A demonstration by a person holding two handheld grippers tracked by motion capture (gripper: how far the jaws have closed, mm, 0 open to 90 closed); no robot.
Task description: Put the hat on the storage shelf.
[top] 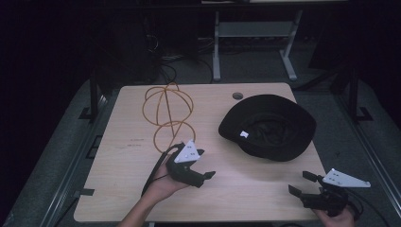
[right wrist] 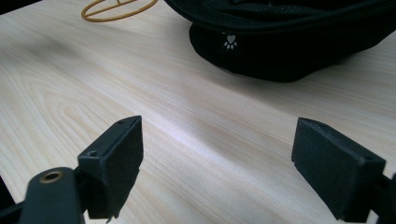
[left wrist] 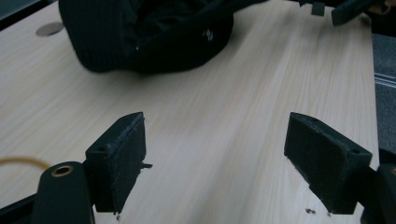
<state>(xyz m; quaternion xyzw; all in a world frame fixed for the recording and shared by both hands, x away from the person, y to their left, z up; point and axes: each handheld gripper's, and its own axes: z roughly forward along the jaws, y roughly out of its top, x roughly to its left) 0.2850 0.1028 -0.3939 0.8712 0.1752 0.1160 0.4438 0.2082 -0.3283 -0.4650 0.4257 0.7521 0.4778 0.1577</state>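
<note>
A black brimmed hat (top: 267, 125) lies crown-down on the right half of the wooden table (top: 127, 161), a white tag showing inside it. An orange wire frame of loops (top: 168, 111) stands at the back left. My left gripper (top: 206, 164) hovers open near the table's middle front, pointing right toward the hat (left wrist: 149, 32), with bare wood between its jaws (left wrist: 217, 119). My right gripper (top: 301, 183) is open at the front right corner, facing the hat's brim (right wrist: 289, 42), which bears a small paw logo. Nothing sits between its jaws (right wrist: 219, 123).
A round cable hole (top: 237, 95) sits at the table's back edge, just behind the hat. A grey metal stand (top: 255, 33) and cables lie on the dark floor beyond. The right gripper is close to the table's front right corner (top: 316, 215).
</note>
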